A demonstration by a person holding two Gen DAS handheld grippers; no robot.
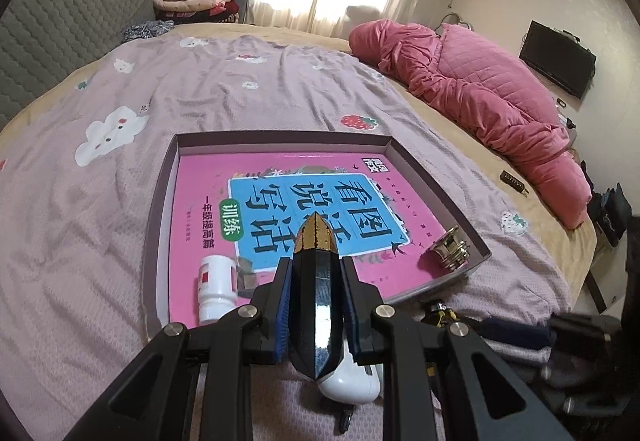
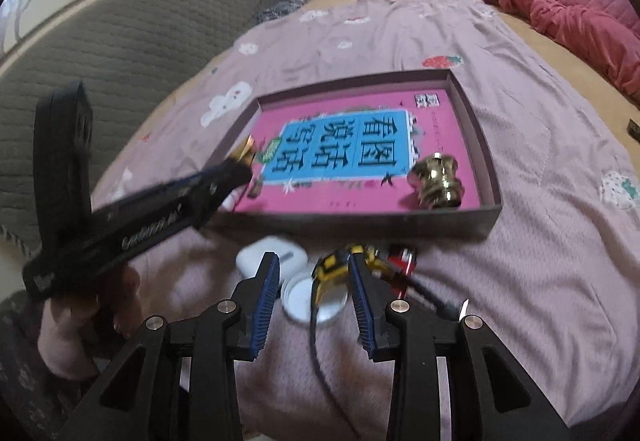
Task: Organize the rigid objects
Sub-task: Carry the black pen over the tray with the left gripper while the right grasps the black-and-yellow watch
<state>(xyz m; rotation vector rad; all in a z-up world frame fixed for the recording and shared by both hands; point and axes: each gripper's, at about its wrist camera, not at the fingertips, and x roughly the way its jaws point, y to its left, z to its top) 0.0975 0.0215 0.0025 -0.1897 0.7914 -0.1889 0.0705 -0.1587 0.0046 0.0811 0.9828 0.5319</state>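
Note:
My left gripper (image 1: 316, 273) is shut on a black faceted bottle with a gold tip (image 1: 315, 281) and holds it over the near edge of a shallow box (image 1: 160, 201) on the bed. The box holds a pink book (image 1: 320, 201), a white pill bottle (image 1: 214, 287) and a gold knob (image 1: 450, 247). My right gripper (image 2: 314, 273) is open above a yellow tape measure (image 2: 336, 267), a white round lid (image 2: 304, 299) and a white earbud case (image 2: 264, 253). The left gripper (image 2: 236, 169) shows in the right wrist view at the box's near left corner.
A red object (image 2: 402, 261) lies beside the tape measure. A pink quilt (image 1: 480, 93) lies at the far right of the bed. A small dark bar (image 1: 514, 181) lies right of the box. A grey headboard (image 1: 60, 21) stands to the left.

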